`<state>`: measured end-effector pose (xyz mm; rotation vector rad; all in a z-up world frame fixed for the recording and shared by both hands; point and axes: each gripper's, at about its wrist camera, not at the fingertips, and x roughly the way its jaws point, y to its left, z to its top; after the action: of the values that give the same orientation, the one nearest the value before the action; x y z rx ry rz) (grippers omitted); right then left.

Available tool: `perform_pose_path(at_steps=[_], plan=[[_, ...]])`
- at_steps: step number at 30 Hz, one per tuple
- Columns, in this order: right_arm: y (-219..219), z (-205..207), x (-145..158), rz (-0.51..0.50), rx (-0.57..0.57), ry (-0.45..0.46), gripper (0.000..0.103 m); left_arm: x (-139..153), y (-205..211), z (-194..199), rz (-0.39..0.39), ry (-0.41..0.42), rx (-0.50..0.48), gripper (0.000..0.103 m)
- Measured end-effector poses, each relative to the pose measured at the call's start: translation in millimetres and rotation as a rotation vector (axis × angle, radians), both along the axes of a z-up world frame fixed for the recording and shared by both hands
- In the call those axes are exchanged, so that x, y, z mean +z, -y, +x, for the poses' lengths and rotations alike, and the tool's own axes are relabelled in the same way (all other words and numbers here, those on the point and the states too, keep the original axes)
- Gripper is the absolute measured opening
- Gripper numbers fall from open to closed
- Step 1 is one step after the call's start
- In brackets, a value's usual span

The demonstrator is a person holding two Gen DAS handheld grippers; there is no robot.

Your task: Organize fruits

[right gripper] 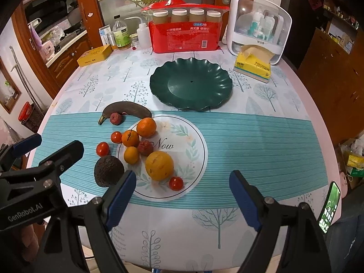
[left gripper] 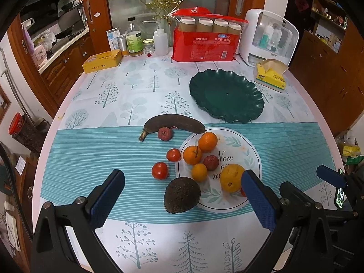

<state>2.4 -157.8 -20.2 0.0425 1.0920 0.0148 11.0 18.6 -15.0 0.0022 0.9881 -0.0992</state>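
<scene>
We see a round table point(right gripper: 261, 141) with a dark green plate point(right gripper: 191, 84) at its far side, bare. Nearer and to the left lies a blackened banana point(right gripper: 127, 109), then an avocado point(left gripper: 182, 194), a large orange point(right gripper: 159, 165), smaller oranges point(left gripper: 207, 141) and tomatoes point(left gripper: 160, 170). Our left gripper point(left gripper: 182, 177) hovers spread wide, the avocado between its fingers, untouched. Our right gripper point(right gripper: 182, 177) also gapes, the fruit lying just beyond and left of it.

left gripper point(left gripper: 182, 182): wearing black arms, blue bumpy pads, shiny silver screws
right gripper point(right gripper: 182, 182): showing the same colours
side marking: reading "GenRobot.AI" in white
</scene>
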Motion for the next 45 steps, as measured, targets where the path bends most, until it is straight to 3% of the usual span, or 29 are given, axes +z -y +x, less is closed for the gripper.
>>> perform_pose_path(at_steps=[15,23,45], plan=[[9.2,-3.3,-1.0,0.011,-0.018,-0.004,0.085,-6.3,-1.9,-6.8,0.004,-0.005,0.039,0.102],[26.3,-11.9,6.0,0.035,-0.065,0.044,0.085,-12.6,-3.3,-11.3,0.008,-0.026,0.059,0.102],[21.3,-13.5,-3.0,0.064,-0.014,0.041,0.085,-28.6,2.2,-2.5,-0.001,-0.072,0.051,0.102]])
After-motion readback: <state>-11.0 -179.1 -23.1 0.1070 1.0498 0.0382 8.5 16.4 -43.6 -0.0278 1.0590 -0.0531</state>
